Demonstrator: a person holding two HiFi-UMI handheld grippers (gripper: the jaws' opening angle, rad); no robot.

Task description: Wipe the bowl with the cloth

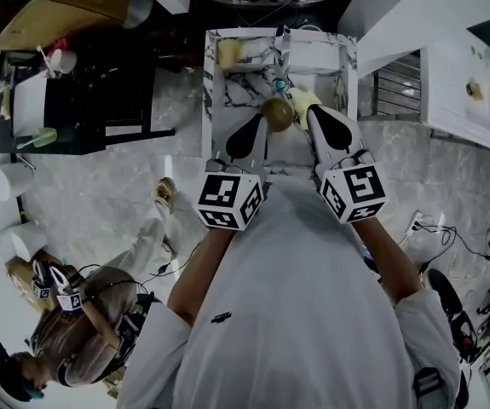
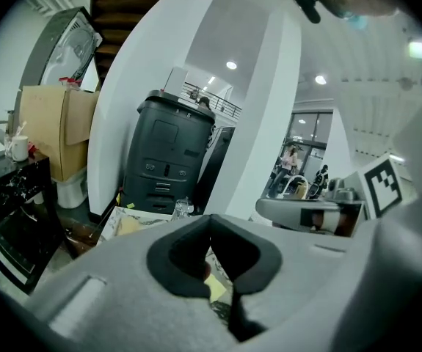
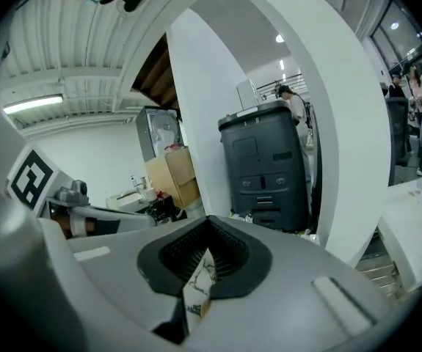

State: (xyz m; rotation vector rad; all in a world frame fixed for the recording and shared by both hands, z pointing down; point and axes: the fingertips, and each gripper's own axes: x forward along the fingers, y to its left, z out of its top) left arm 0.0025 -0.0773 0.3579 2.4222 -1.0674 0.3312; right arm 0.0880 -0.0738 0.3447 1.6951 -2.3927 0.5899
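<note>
Over marble table (image 1: 236,88), L fingers (image 1: 246,139) clenched on bowl (image 1: 277,113), R fingers (image 1: 334,135) pinching cloth (image 1: 302,100), contact pts mostly hidden.

An open indoor work hall, part office, part test lab. The marble-look floor (image 1: 100,177) runs between white curved walls. A large dark office printer (image 2: 168,160) stands beside a cardboard box (image 2: 53,130). Loose cables (image 1: 436,233) trail across the floor, round ceiling lights (image 2: 230,65) shine overhead, and a second person (image 1: 83,331) crouches nearby.

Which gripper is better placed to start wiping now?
Right: the right gripper appears to pinch the cloth beside the bowl, which the left gripper holds up.
</note>
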